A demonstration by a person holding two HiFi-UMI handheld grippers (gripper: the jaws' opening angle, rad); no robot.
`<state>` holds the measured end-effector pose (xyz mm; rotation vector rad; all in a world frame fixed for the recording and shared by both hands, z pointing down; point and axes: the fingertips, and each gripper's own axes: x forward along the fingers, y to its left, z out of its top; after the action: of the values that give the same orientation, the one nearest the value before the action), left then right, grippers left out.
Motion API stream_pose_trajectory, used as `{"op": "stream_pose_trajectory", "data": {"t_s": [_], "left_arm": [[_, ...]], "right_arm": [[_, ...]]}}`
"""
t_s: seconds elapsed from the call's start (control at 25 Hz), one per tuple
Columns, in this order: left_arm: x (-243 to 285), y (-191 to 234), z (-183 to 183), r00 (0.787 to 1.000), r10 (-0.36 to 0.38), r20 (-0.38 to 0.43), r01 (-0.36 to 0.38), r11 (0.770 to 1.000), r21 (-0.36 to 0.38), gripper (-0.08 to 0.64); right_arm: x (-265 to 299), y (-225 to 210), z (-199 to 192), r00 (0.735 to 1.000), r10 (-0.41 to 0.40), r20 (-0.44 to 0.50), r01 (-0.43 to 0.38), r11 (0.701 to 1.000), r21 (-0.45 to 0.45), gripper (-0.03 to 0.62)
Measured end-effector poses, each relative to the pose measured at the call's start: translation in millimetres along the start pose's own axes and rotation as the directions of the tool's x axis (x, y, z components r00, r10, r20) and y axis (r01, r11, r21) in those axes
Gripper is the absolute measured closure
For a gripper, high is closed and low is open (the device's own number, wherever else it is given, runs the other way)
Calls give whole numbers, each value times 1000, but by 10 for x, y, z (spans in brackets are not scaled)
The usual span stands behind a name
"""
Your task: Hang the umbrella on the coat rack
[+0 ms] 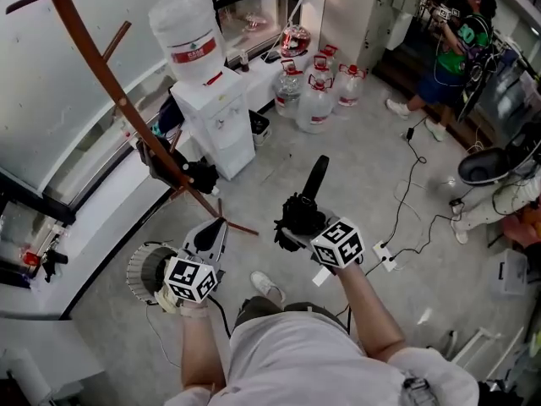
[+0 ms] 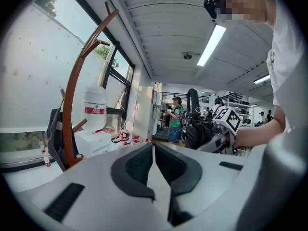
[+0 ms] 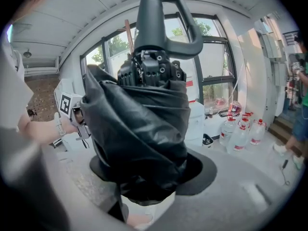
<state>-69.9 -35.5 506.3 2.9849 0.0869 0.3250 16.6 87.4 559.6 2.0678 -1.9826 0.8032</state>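
A folded black umbrella (image 1: 297, 216) with a black loop handle (image 1: 316, 178) stands upright in my right gripper (image 1: 296, 224), which is shut on its bunched fabric. In the right gripper view the umbrella (image 3: 139, 124) fills the middle, handle (image 3: 161, 18) on top. The brown curved coat rack (image 1: 110, 83) rises at the left, its feet near my left gripper (image 1: 211, 233). That gripper is shut with nothing in it; its pads (image 2: 139, 165) meet in the left gripper view. The coat rack (image 2: 71, 109) stands to its left there, apart from both grippers.
A black bag (image 1: 184, 174) hangs low on the rack. Behind it is a white water dispenser (image 1: 213, 112) with a bottle on top, and several water bottles (image 1: 317, 96) on the floor. A fan (image 1: 148, 269), a power strip (image 1: 385, 256) with cables and a person (image 1: 452, 53) are around.
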Motion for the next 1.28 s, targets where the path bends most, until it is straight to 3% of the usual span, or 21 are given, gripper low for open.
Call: {"op": "stream_pose_trajectory", "data": {"t_s": [0.44, 0.84, 1.04, 1.28], "left_arm": [[427, 1207, 195, 996, 82, 26, -81, 996, -29, 557], [339, 1631, 183, 980, 200, 8, -199, 978, -60, 557], [339, 1696, 147, 950, 313, 6, -312, 947, -83, 557], [393, 1810, 259, 886, 463, 32, -454, 879, -147, 557]], "right_arm": [[1163, -441, 845, 994, 98, -46, -102, 990, -98, 316], [1859, -441, 1395, 969, 236, -77, -246, 951, -188, 316], [2110, -463, 1558, 937, 325, -124, -346, 905, -245, 316], [2355, -494, 1759, 874, 439, -207, -484, 819, -308, 316]]}}
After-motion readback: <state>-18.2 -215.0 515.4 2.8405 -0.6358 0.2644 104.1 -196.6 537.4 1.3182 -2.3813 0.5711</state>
